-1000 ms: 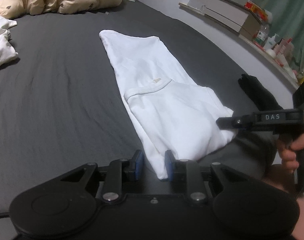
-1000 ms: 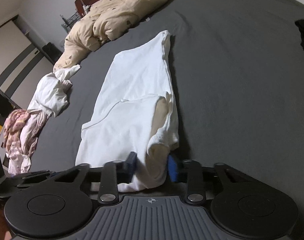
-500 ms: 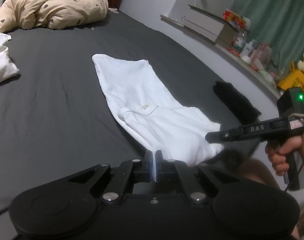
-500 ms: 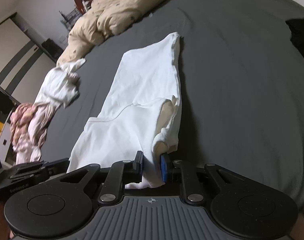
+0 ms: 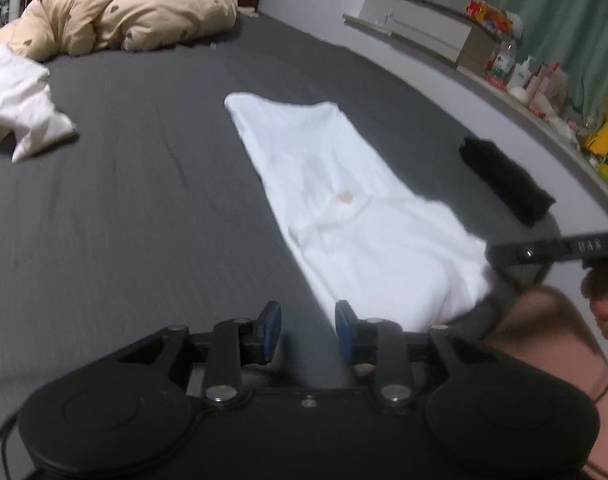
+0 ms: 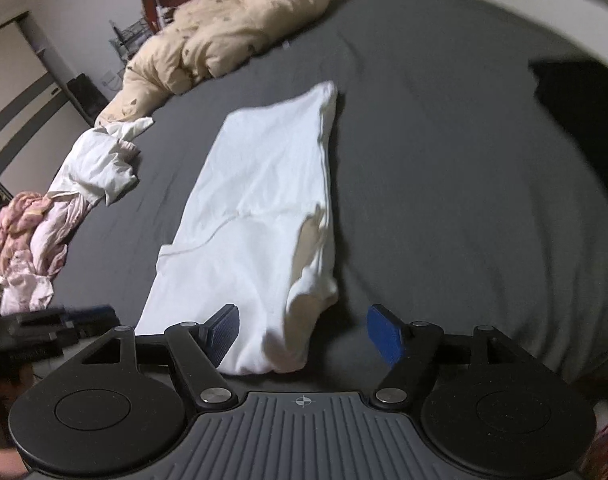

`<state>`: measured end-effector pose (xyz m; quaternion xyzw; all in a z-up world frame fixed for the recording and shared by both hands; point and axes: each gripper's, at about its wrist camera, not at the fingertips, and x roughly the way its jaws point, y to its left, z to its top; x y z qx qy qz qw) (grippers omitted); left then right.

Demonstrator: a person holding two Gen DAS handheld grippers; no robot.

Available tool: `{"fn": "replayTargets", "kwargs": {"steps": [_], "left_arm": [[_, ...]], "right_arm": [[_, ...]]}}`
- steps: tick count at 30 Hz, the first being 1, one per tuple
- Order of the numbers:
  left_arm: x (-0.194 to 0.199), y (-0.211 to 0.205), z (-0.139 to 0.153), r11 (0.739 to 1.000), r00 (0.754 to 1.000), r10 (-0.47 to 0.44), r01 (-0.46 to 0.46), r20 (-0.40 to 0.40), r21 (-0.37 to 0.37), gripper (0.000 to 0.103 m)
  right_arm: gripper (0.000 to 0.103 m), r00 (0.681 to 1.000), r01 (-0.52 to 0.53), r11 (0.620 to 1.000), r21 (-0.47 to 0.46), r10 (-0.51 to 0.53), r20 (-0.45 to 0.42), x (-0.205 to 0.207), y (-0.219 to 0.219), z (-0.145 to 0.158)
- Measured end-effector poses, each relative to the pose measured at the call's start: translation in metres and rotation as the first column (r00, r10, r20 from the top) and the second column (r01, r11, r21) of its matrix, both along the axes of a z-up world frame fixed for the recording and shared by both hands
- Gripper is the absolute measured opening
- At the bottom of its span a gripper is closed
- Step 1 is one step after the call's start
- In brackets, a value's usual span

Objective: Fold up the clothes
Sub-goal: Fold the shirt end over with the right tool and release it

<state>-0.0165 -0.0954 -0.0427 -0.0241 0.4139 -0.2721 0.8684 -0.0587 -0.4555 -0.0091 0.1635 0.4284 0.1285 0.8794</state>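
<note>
The white shirt (image 6: 259,216), limp, light and prone to slumping, lay lengthwise on the bed (image 6: 444,168), best pinched at near corners. Both jaws were opening: left hand-held gripper (image 5: 308,330) empty, right hand-held gripper (image 6: 304,334) straddling the hem unpressed.

White cloth shirt (image 5: 344,200), matt sheet (image 5: 123,208)

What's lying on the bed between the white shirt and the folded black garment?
Nothing: only bare dark grey sheet separates the white shirt from the black garment, shown in the left wrist view.
</note>
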Motion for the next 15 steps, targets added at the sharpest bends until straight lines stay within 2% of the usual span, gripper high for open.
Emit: {"fn": "replayTargets", "kwargs": {"steps": [2, 4, 5, 6, 8, 9, 11, 13, 15], "left_arm": [[0.000, -0.007, 0.005, 0.999, 0.998, -0.033, 0.032, 0.055, 0.011, 0.032], [-0.008, -0.018, 0.011, 0.992, 0.983, -0.120, 0.114, 0.135, 0.051, 0.042], [-0.014, -0.024, 0.014, 0.983, 0.968, -0.180, 0.168, 0.177, 0.079, 0.044], [-0.020, -0.029, 0.016, 0.966, 0.945, -0.252, 0.232, 0.211, 0.114, 0.046], [-0.035, -0.040, 0.017, 0.917, 0.886, -0.387, 0.341, 0.255, 0.207, 0.047], [-0.041, -0.046, 0.015, 0.884, 0.855, -0.448, 0.381, 0.261, 0.271, 0.047], [-0.055, -0.058, 0.008, 0.796, 0.782, -0.562, 0.424, 0.269, 0.432, 0.047], [-0.068, -0.069, -0.002, 0.677, 0.689, -0.675, 0.436, 0.263, 0.593, 0.047], [-0.075, -0.077, -0.012, 0.572, 0.611, -0.755, 0.432, 0.240, 0.697, 0.046]], "right_arm": [[0.071, 0.997, -0.039, 0.997, -0.060, 0.043, 0.062, -0.005, 0.005, 0.008], [0.071, 0.975, -0.143, 0.973, -0.183, 0.170, 0.141, -0.015, 0.019, 0.015], [0.071, 0.955, -0.195, 0.948, -0.253, 0.242, 0.170, -0.020, 0.026, 0.017], [0.071, 0.926, -0.259, 0.903, -0.343, 0.333, 0.179, -0.027, 0.036, 0.018], [0.071, 0.866, -0.341, 0.805, -0.485, 0.470, 0.172, -0.039, 0.053, 0.018], [0.071, 0.837, -0.367, 0.755, -0.543, 0.523, 0.162, -0.044, 0.060, 0.017], [0.071, 0.776, -0.406, 0.647, -0.646, 0.617, 0.129, -0.054, 0.075, 0.016], [0.071, 0.742, -0.424, 0.580, -0.695, 0.663, 0.101, -0.060, 0.085, 0.012], [0.071, 0.731, -0.423, 0.551, -0.719, 0.677, 0.088, -0.063, 0.091, 0.010]]}}
